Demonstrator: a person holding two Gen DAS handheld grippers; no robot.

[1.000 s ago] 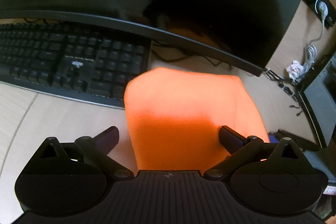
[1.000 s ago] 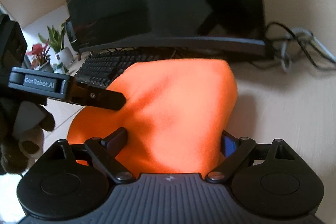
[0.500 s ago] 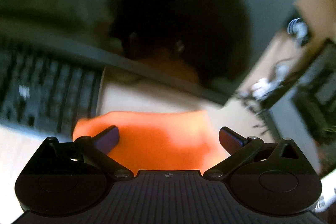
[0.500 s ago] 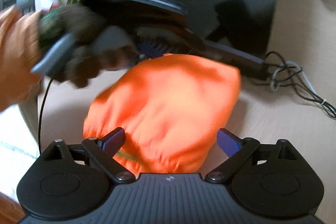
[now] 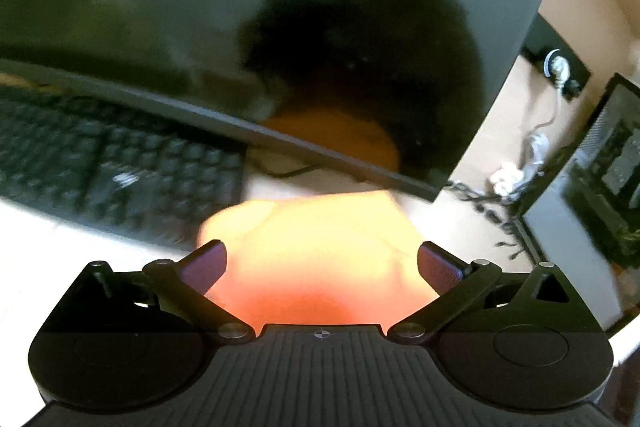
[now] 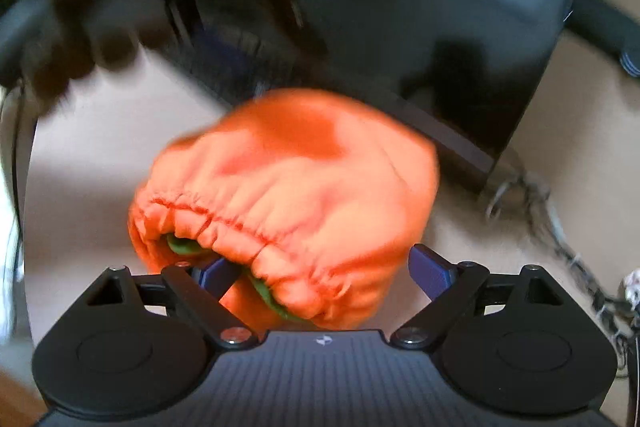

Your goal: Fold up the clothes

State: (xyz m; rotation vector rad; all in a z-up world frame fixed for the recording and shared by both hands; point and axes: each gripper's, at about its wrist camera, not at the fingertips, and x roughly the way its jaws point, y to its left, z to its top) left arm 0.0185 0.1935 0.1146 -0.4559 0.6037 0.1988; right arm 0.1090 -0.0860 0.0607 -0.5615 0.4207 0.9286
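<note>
In the left wrist view, our left gripper [image 5: 320, 259] has its fingers spread apart over the orange garment [image 5: 316, 251], which lies on the desk [image 5: 460, 223] before the monitor [image 5: 280, 7] and keyboard [image 5: 120, 167].

In the right wrist view, our right gripper [image 6: 324, 271] is likewise released, the bunched garment [image 6: 288, 195] between its fingers.

blurred keyboard [image 5: 120, 179], blurred gloved hand [image 6: 80, 27]

No lettering, brand name or number can be read in either wrist view. The black ribbed housing of the left tool [image 5: 322, 259] carries only a small round crosshair mark, and that of the right tool [image 6: 322, 269] a small pale emblem; the key legends on the black computer keyboard [image 5: 116, 163] are blurred beyond reading.
</note>
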